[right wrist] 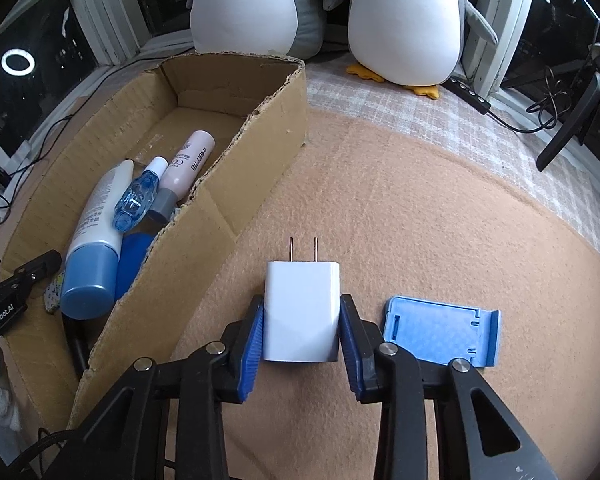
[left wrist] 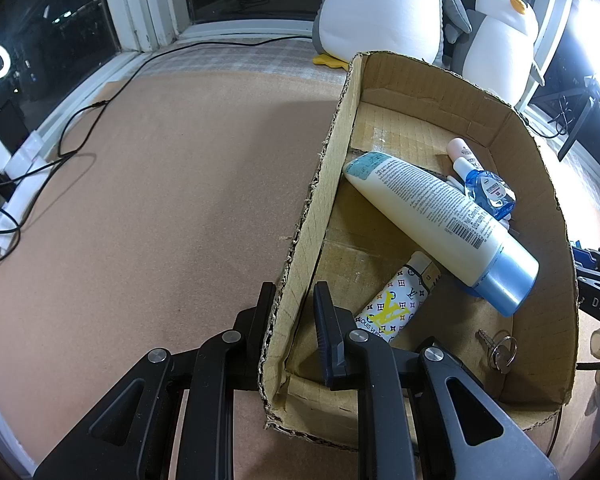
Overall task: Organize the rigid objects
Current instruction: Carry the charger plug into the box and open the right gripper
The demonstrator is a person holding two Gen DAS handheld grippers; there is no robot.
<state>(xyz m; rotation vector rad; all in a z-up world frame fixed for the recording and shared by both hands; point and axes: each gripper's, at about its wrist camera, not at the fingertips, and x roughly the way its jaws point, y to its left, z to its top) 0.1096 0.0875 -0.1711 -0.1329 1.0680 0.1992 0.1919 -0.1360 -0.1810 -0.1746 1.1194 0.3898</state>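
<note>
Blue object (right wrist: 134, 258) half hidden behind box wall (right wrist: 188, 248) (identity unclear) — penguin heads cropped.

A white charger (right wrist: 302, 312) lies flat on the tan mat, prongs pointing away. A blue holder (right wrist: 440, 330) lies just beside it. The cardboard box (right wrist: 204, 216) holds tubes and bottles.

White charger (right wrist: 301, 312), light-blue stand (right wrist: 440, 330), brown cardboard box (right wrist: 204, 216), monogram-patterned lighter (left wrist: 394, 304).

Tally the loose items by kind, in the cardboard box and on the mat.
Tubes and bottles: 3 (white lotion tube with blue cap, small clear blue bottle, pale pink tube with grey cap)
Patterned lighter: 1
Key on a ring: 1
White plug charger: 1
Blue plastic stand: 1
Total: 7
</note>
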